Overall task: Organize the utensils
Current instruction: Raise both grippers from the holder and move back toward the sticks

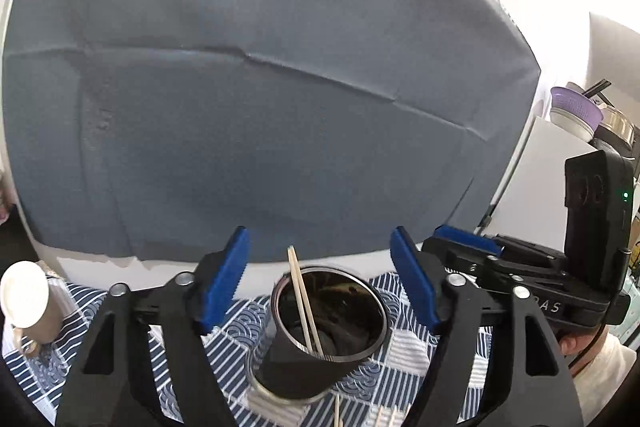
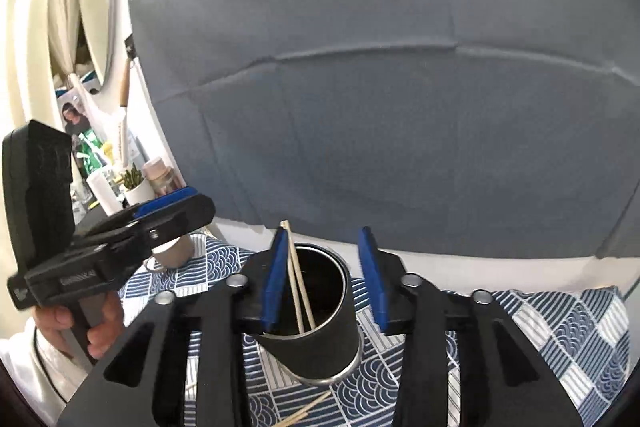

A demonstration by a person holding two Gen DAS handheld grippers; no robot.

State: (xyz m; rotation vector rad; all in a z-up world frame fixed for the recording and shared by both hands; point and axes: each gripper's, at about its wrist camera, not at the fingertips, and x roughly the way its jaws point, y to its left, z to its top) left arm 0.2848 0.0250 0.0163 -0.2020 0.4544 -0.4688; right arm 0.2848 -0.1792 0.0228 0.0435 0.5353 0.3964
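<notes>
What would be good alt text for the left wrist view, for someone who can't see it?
A black cup holding two wooden chopsticks stands on a blue patterned tablecloth, framed by the open left gripper and its blue fingers. The right gripper reaches in from the right, with a grey backdrop behind.

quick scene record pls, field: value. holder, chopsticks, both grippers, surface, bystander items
holder: black cup with metal rim, upright on the patterned tablecloth
in holder: two wooden chopsticks, leaning
loose: more chopsticks on the cloth in front of the cup
left gripper: open, empty, jaws either side of the cup
right gripper: open, empty, left pad close to the chopsticks; contact unclear
backdrop: grey sheet on the wall
other: paper cup on the cloth to the left
</notes>
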